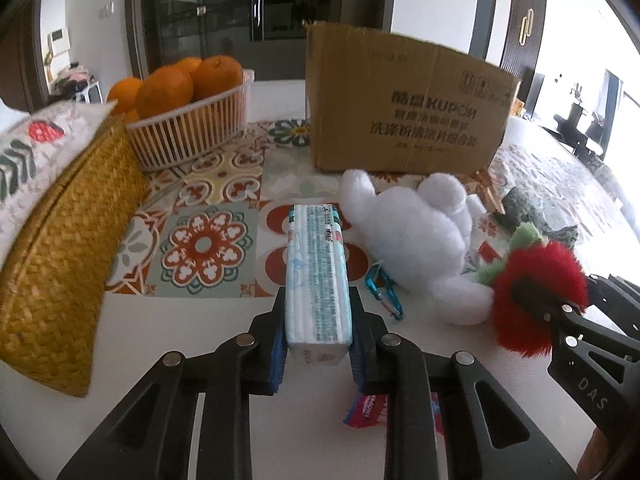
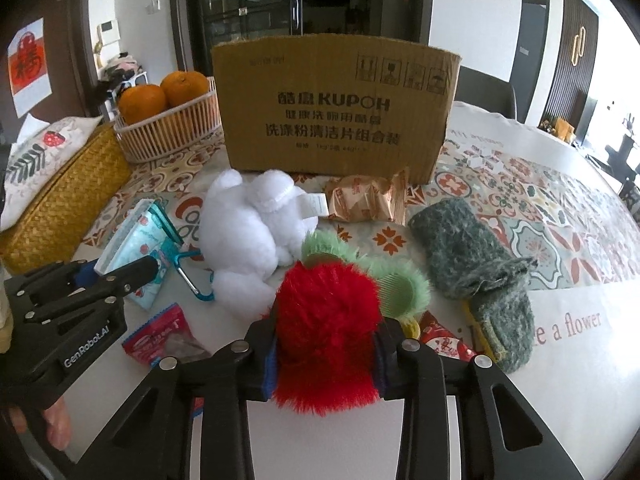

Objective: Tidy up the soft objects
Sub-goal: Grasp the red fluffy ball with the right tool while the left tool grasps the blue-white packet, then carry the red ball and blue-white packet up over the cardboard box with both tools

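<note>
We record a white tabletop [image 2: 540, 312] under a tile-patterned cloth [image 2: 520, 208]. Behind it we note dark glass double doors [image 1: 256, 4] between white walls [image 2: 136, 12]. At left, we list a brown door [image 2: 52, 40] bearing a red paper cutting [image 2: 30, 60]; at right, a dark slatted panel [image 2: 576, 52] with a gold emblem. Bright daylight enters from the far right [image 1: 616, 92].

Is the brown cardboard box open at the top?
Cannot tell. Both wrist views show only the brown cardboard box's printed front wall and ragged upper edge, not its top or inside.
</note>
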`<act>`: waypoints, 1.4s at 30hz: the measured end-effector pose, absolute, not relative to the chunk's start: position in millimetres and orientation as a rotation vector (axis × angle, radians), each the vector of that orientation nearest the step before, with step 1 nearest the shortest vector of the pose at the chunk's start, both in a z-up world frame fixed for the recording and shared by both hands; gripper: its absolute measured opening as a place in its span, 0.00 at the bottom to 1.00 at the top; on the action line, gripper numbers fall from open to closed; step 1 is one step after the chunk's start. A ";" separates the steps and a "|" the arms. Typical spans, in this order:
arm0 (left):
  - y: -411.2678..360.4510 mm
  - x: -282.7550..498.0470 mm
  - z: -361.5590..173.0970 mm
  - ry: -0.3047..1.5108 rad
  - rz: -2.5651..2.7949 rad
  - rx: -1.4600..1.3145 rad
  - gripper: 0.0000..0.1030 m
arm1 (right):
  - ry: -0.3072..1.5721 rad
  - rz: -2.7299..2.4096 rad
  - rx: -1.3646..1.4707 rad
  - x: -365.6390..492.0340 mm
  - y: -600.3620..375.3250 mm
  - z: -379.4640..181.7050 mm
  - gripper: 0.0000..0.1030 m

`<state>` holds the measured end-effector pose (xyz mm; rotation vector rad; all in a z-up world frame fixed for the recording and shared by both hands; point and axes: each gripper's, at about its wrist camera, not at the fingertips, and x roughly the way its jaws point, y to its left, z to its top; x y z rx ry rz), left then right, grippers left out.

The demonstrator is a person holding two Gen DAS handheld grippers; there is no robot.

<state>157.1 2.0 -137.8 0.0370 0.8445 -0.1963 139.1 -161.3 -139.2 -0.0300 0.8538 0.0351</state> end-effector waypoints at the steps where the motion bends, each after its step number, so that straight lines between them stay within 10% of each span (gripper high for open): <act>1: 1.6 155.8 -134.8 0.840 -0.198 0.038 0.25 | 0.847 0.037 -0.030 138.0 -162.0 -136.6 0.34; 42: -16.9 138.1 2.7 0.611 -0.361 -0.001 0.25 | 0.493 0.153 0.111 108.9 -184.6 -4.0 0.34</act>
